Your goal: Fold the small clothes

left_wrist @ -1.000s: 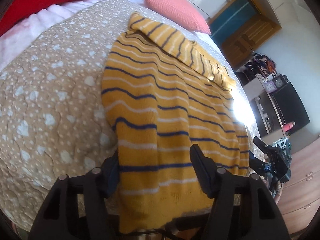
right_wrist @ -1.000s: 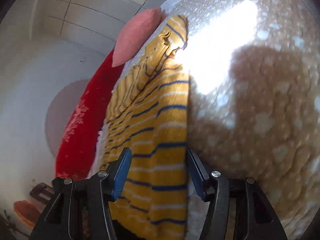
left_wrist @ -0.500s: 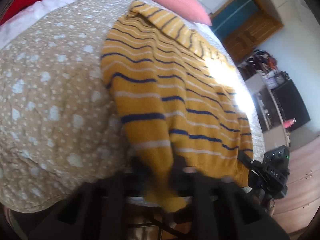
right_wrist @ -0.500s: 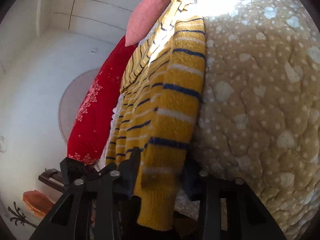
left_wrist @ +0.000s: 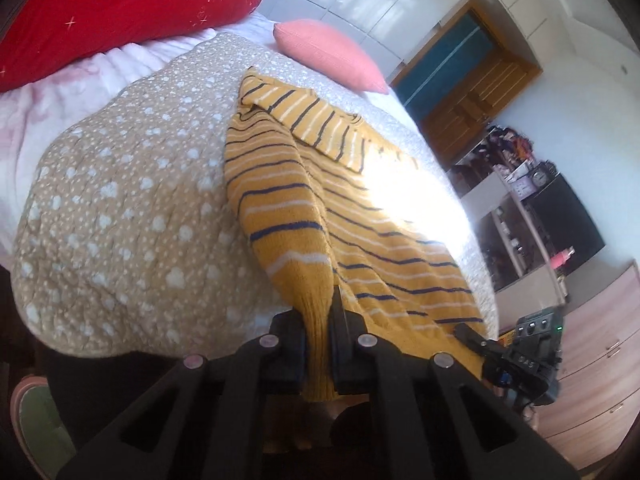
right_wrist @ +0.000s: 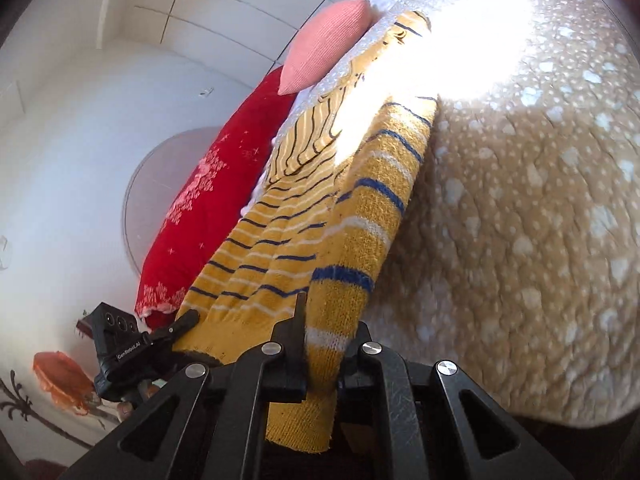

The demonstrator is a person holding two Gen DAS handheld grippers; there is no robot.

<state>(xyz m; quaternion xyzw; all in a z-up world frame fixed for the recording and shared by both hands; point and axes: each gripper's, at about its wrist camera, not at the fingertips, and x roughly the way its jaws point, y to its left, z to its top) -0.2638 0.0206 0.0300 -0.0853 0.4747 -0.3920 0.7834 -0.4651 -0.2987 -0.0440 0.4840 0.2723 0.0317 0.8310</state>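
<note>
A yellow knit sweater [left_wrist: 316, 184] with navy and white stripes lies flat on the bed; it also shows in the right wrist view [right_wrist: 352, 208]. My left gripper [left_wrist: 318, 332] is shut on the sweater's bottom hem at its left corner, lifted off the bed edge. My right gripper [right_wrist: 324, 344] is shut on the hem at the other corner. Each gripper shows in the other's view: the right one [left_wrist: 520, 356], the left one [right_wrist: 128, 344]. The sweater's sleeves are folded across its top.
The bed has a tan quilt [left_wrist: 120, 208] with white spots. A red pillow [left_wrist: 100, 8] and a pink pillow [left_wrist: 328, 52] lie at the head. A wooden door [left_wrist: 472, 92], shelves and a dresser [left_wrist: 600, 352] stand to the right of the bed.
Both grippers have gone from open around the hem to shut on it. The two hem corners are now pulled up and bunched in the jaws.
</note>
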